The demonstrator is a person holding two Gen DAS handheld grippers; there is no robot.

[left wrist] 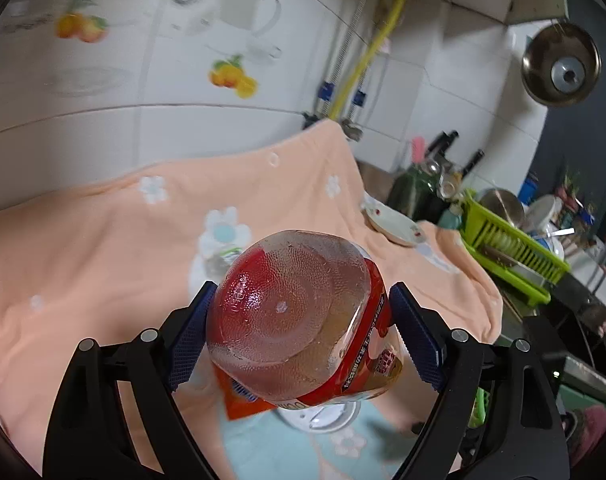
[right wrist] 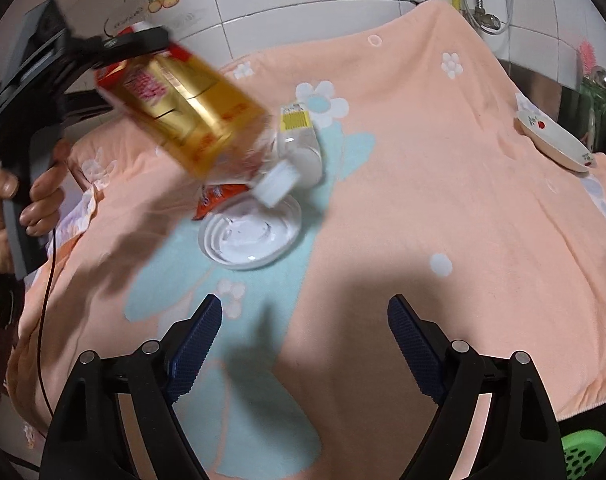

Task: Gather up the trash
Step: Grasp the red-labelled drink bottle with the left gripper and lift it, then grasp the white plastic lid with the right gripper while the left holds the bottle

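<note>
My left gripper (left wrist: pixel 303 292) is shut on a clear plastic bottle (left wrist: pixel 299 320) with a red and gold label, its base turned toward the camera. In the right wrist view the bottle (right wrist: pixel 187 120) hangs tilted above the peach towel (right wrist: pixel 423 200), white cap pointing down, with a hand holding the left gripper (right wrist: pixel 143 40). Beneath it lie a white plastic lid (right wrist: pixel 250 236), an orange-red wrapper (right wrist: pixel 215 200) and a small clear bottle (right wrist: pixel 299 140) with a yellow label. My right gripper (right wrist: pixel 305 308) stands open over the towel, nothing between its fingers.
A white bowl with a red pattern (right wrist: pixel 555 144) sits at the towel's right edge. A green dish rack (left wrist: pixel 511 248) with dishes and a dark jar stand further right. A metal pot (left wrist: pixel 561 70) hangs on the wall. A green basket (right wrist: pixel 583 456) shows below the towel's right corner.
</note>
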